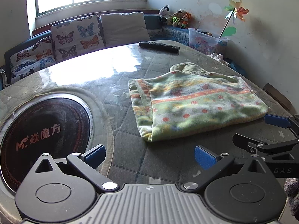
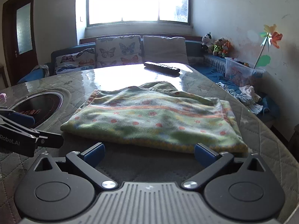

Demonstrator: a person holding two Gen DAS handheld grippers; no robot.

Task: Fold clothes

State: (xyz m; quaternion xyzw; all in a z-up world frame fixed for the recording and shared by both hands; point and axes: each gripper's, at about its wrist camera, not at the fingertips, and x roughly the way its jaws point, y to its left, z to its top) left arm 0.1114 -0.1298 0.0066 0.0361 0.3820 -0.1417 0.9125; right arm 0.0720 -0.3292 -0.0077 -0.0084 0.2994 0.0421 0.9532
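Both grippers sat low over the table (image 1: pixel 119 112), and I saw nothing held: my left gripper (image 1: pixel 149 155) had its blue-padded fingers spread wide over quilted grey covering, and my right gripper (image 2: pixel 149 153) was equally wide, its pads just short of the folded garment (image 2: pixel 149 119). That fleecy green piece, striped orange with red dots, lay flat in a rough rectangle beside the round black cooktop (image 1: pixel 43 136); something olive, perhaps a collar, poked out behind.
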